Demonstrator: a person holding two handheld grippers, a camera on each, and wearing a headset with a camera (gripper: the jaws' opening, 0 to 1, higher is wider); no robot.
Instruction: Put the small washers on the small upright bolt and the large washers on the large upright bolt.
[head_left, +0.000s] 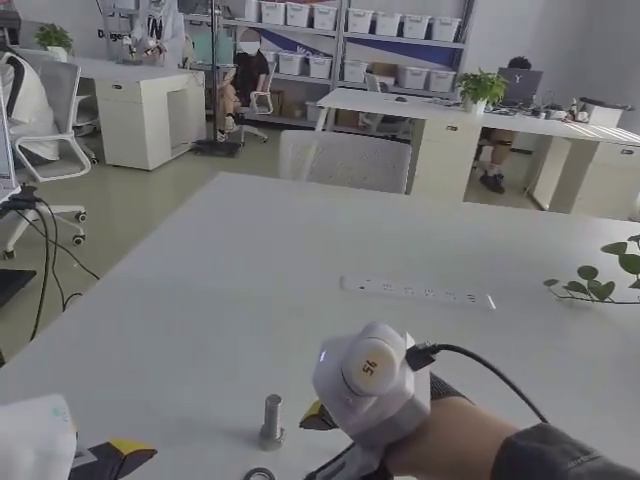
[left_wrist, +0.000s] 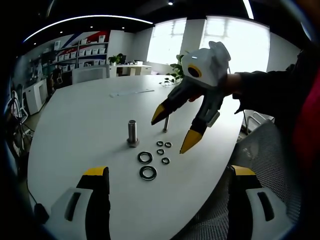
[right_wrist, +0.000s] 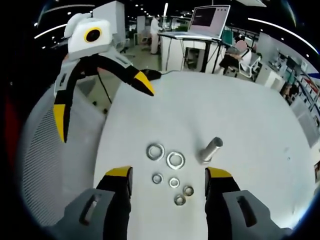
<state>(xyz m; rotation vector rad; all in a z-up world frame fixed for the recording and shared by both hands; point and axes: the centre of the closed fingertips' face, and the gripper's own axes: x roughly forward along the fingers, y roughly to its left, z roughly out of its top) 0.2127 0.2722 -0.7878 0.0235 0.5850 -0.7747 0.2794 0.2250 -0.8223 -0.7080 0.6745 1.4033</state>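
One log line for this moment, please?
left gripper open | right gripper open | large washers, small washers loose | large bolt, small bolt bare

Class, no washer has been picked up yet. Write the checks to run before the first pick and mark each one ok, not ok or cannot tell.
1. The large bolt stands upright: ok.
2. The small bolt stands upright: ok.
3. Both large washers lie flat on the table, on no bolt: ok.
4. All four small washers lie flat, none stacked: ok.
5. The right gripper is open and holds nothing: ok.
6. The left gripper is open and holds nothing: ok.
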